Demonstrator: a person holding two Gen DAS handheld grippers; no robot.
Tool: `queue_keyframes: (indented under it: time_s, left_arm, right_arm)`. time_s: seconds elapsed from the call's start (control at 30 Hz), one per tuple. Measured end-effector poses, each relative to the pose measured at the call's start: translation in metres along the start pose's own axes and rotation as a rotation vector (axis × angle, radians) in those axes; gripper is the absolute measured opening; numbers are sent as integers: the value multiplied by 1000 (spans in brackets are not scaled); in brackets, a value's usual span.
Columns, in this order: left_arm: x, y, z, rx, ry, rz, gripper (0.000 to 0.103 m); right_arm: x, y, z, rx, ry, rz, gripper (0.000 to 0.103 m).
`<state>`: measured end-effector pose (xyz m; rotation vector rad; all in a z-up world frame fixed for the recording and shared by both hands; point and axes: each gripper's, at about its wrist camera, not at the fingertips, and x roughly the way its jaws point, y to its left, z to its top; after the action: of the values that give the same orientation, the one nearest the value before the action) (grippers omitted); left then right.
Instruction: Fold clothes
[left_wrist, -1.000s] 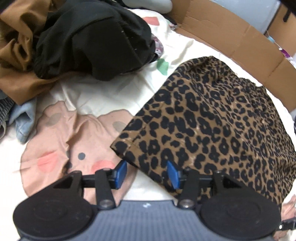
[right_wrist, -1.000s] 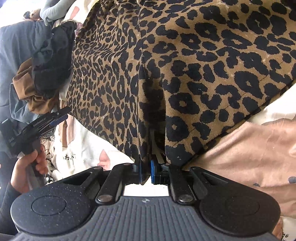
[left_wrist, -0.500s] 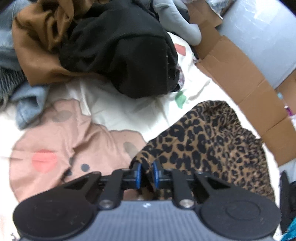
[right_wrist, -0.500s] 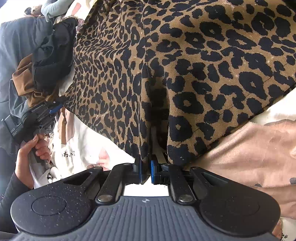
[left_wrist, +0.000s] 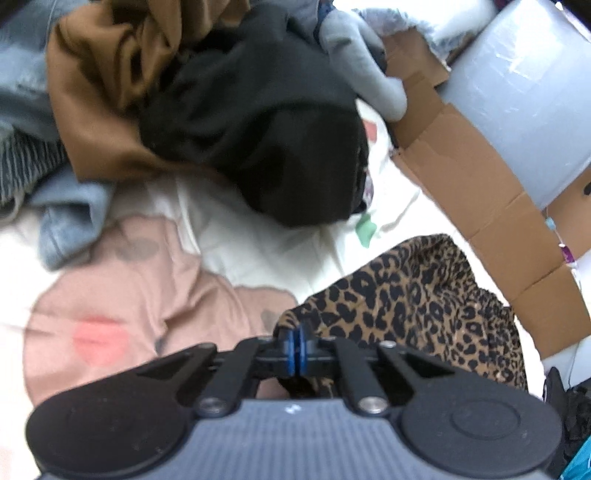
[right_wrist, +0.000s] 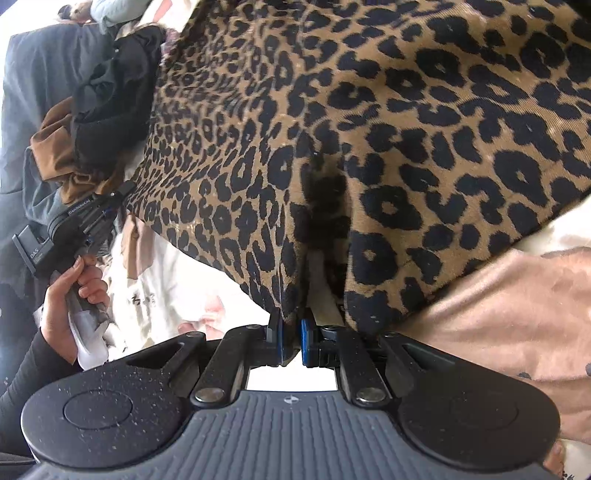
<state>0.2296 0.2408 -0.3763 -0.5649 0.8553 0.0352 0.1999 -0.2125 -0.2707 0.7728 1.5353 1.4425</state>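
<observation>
Leopard-print garment (right_wrist: 369, 129) on bed sheet (left_wrist: 258, 251), right of middle, bunched, lifted at two points. Left tongs (left_wrist: 295, 350) pinching its near-left corner; right tongs (right_wrist: 291, 332) pinching its near hem. Fold under way, not flat. Unfolded pile (left_wrist: 221, 110) far left remains.

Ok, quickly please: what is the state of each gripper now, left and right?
Left gripper: closed on a corner of the leopard-print garment.
Right gripper: closed on an edge of the same garment.

Left tool (left_wrist: 296, 345): jaws pinched together, gripping leopard-print garment (left_wrist: 413, 295).
Right tool (right_wrist: 290, 341): jaws clamped, narrow gap, on the same garment.
Hand (right_wrist: 72, 291): wrapped round the left tool's handle.
</observation>
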Motion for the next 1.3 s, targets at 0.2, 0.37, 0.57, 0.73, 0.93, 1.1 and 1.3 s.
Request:
queue_keyframes:
  time_s: [0.2,0.37,0.57,0.73,0.93,1.1,1.3]
  left_arm:
    - [-13,-9,10,42,-32,10,3]
    - [-23,-28,21,155,-47,23,4]
    - [-10,-31,21,222,-5,63,7]
    - [10,-19,7,224,55,103,8]
    - [22,-12,-1,235,92,116,9]
    - [9,-12,1,231,115,90,15]
    - [-12,-7,-6,224,113,132,41]
  right_arm:
    - [0,4,2,-11,16,17,7]
    - [-5,5,5,-14,23,35,7]
    - [-4,3,2,-19,26,31,7]
    - [2,-4,3,-7,27,-1,7]
    - [15,-10,6,3,36,-39,7]
    - [12,-11,7,20,32,-27,8]
    - [12,-13,9,47,31,-15,11]
